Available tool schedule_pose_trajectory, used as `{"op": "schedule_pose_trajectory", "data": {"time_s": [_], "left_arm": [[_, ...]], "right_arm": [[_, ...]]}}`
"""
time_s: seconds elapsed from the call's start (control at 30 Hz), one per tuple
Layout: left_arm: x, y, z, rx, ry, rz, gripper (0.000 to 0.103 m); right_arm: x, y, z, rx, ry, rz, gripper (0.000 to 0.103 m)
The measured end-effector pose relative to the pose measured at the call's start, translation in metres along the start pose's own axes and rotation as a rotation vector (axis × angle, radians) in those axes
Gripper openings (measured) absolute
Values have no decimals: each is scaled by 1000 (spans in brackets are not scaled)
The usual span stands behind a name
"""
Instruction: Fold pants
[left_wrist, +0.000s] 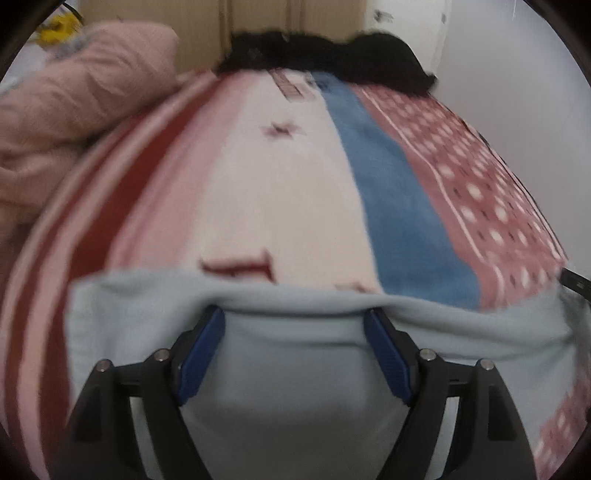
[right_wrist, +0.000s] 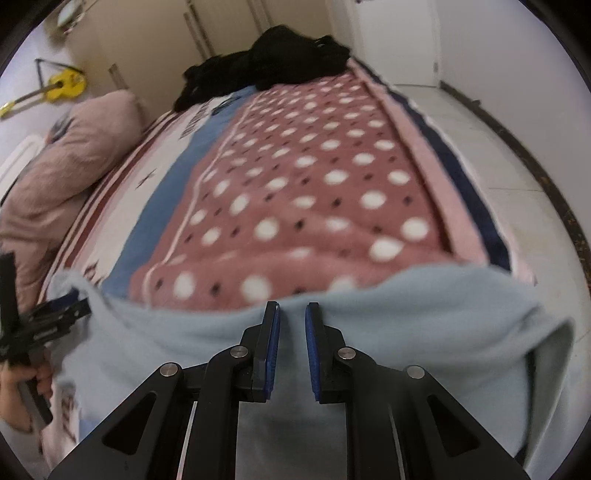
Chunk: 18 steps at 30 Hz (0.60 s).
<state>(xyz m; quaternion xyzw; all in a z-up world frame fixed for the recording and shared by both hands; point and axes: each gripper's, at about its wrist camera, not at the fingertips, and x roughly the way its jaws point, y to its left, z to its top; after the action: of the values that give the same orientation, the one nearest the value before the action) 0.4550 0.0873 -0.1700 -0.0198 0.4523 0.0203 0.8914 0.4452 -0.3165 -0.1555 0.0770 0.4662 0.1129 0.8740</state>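
Pants (left_wrist: 295, 369): pale blue, lying at near end of bed (right_wrist: 314, 192), top edge bunched.
Left gripper (left_wrist: 294, 321): jaws wide, tips tucked under cloth fold; grip unconfirmed.
Right gripper (right_wrist: 292, 314): jaws narrowed, pinching pants edge.
Far end: black garment (right_wrist: 266, 59).

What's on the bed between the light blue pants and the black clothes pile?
Only bare patterned blanket lies between the light blue pants and the black clothes pile; both wrist views show it.
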Motion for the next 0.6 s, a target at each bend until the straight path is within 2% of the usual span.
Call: {"op": "schedule_pose_trajectory", "data": {"time_s": [0.03,0.13,0.2,0.27,0.33,0.43,0.5,0.57,0.6], "left_arm": [[-4,3,3,-15,-21,22,76],[-13,7,5,-34,-26,-49,76],[-22,2,-1,-15,-35,-63,76],[-31,-5,-8,-4,-37,-98,76],[-35,-13,-12,-5,-24,-130,76],[-45,-31,-20,20,-17,-153,76],[-50,-43,-22,38,-17,-150,76],[-52,-50,-24,43,-14,-150,76],[-53,-53,-25,45,-13,-150,76]], "right_arm": [[-1,-3,4,0,-11,-17,8],[-16,-15,6,14,-24,-15,13],[-36,-24,0,-5,-32,-21,25],[-61,-38,-11,-36,-48,-48,53],[-85,-54,-25,-54,-73,-100,63],[-108,-82,-48,-86,-70,-203,67],[-112,-100,-64,-98,-25,-189,77],[-106,-113,-79,-100,31,-172,79],[-101,-117,-86,-106,43,-199,79]]}}
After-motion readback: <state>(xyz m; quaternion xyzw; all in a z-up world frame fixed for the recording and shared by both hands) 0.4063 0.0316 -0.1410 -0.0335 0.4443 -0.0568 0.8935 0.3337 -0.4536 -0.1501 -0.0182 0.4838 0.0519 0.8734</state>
